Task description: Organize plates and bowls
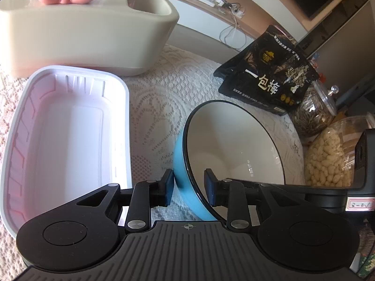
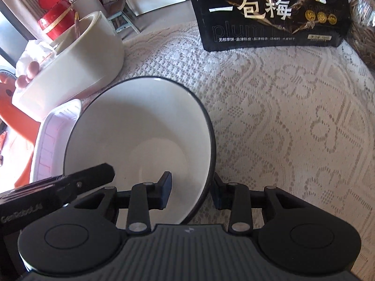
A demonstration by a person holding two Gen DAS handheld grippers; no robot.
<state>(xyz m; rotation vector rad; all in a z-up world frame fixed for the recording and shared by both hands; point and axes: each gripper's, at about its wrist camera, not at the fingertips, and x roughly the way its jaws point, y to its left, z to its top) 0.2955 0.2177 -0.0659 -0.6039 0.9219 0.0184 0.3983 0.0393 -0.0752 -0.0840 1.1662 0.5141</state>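
Note:
A deep bowl (image 1: 234, 145), blue outside and white inside with a black rim, sits on the lace tablecloth (image 1: 159, 107). My left gripper (image 1: 188, 179) straddles its left wall, one pad by the blue outside and one inside. A gap shows at the inner pad, so it is open. In the right wrist view the same bowl (image 2: 140, 128) fills the middle. My right gripper (image 2: 191, 175) has one finger inside and one outside the right rim, shut on the wall. The left gripper's black housing (image 2: 70, 185) shows at the bowl's left edge.
A white plastic tray (image 1: 70, 128) lies just left of the bowl. Behind it stands a beige tissue holder (image 1: 93, 35). A black snack bag (image 1: 269, 75) stands behind the bowl, with a glass jar (image 1: 314, 112) and a bag of puffed snacks (image 1: 328, 159) to the right.

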